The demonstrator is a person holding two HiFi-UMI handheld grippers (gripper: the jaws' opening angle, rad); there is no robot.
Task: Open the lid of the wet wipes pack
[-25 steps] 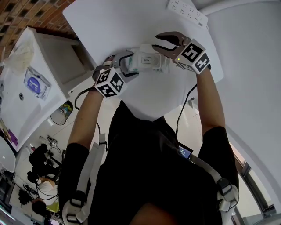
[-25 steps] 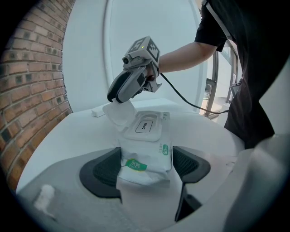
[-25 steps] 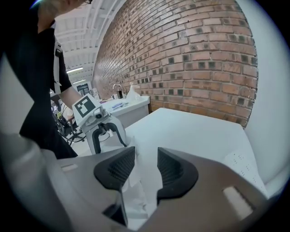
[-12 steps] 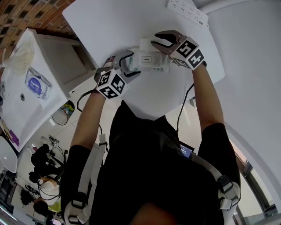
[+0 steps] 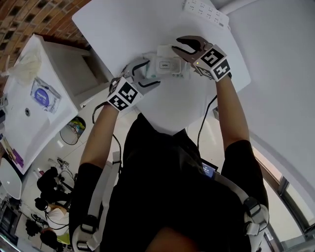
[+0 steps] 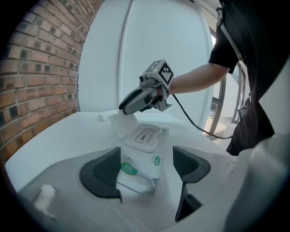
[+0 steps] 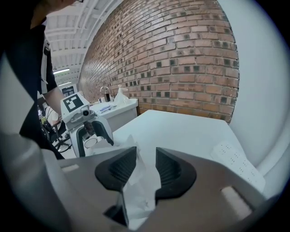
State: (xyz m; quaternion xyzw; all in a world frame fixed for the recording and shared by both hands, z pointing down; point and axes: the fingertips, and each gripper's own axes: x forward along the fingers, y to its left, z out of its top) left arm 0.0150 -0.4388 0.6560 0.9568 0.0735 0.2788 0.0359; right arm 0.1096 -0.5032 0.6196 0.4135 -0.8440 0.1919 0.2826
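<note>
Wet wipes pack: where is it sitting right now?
The soft white wet wipes pack lies on the white table, top centre of the head view, between the left tool and the right tool, which pinches its far end.

Your scene is bright and evenly lit, and the white worktop nearly washes out in your head view, with only faint shadows. Both gripper views bend hard toward dark, round, vignetted corners.

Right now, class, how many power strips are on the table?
1: the power strip at the table's far edge, beyond the wet wipes pack; the person's body may hide more.
</note>
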